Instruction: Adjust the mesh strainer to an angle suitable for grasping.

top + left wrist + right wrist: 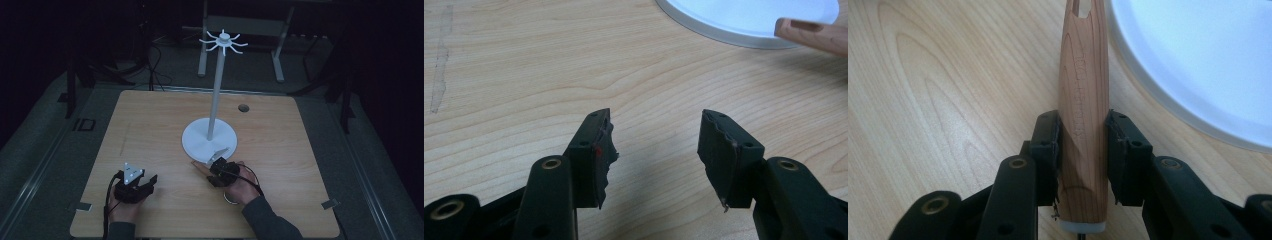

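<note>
My right gripper (1082, 150) clamped on wooden handle (1083, 100), low over table (150, 130), just beside stand base (197, 142). Left gripper (655, 150) jaws apart, empty, resting well left. Slot at handle tip probably for hook (223, 42) up top: keep grip firm, lift straight, clear pole (216, 90).

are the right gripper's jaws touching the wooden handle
Touching. In the right gripper view, both jaws of the right gripper press against the sides of the wooden handle, no gap showing.

Dim room, light wooden table (150, 125) on grey carpet (45, 130), metal frame legs (240, 45) beyond
</note>
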A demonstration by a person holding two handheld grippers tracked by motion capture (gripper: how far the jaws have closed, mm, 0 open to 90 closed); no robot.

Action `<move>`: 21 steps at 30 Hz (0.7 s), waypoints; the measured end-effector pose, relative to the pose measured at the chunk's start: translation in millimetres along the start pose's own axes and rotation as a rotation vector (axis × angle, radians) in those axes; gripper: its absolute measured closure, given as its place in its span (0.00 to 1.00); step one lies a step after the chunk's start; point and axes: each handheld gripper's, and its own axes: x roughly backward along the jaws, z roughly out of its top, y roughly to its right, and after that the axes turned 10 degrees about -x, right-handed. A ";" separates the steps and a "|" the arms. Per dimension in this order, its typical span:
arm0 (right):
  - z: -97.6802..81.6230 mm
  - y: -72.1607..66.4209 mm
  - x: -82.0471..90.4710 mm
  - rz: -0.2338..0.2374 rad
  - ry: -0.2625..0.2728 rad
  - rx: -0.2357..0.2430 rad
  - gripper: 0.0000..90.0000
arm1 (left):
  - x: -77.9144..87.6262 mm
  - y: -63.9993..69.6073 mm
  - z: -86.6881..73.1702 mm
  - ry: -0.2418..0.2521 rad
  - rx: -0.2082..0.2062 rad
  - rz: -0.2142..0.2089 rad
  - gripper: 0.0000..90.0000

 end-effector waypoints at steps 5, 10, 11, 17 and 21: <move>-0.1 4.3 4.6 -0.002 0.027 -0.025 0.76 | -0.2 0.0 0.0 -0.001 0.000 0.000 0.53; -0.5 8.6 9.2 -0.010 0.057 -0.038 0.76 | -0.6 0.3 0.1 -0.002 -0.001 -0.001 0.53; -0.6 9.4 10.2 -0.012 0.063 -0.043 0.76 | -0.6 0.4 0.0 -0.002 -0.001 -0.001 0.53; -1.1 13.7 15.7 -0.022 0.104 -0.065 0.76 | -0.7 0.3 0.1 -0.003 -0.001 -0.001 0.53; -1.5 14.5 17.0 -0.028 0.120 -0.074 0.76 | -1.3 0.1 0.3 -0.005 -0.002 0.000 0.53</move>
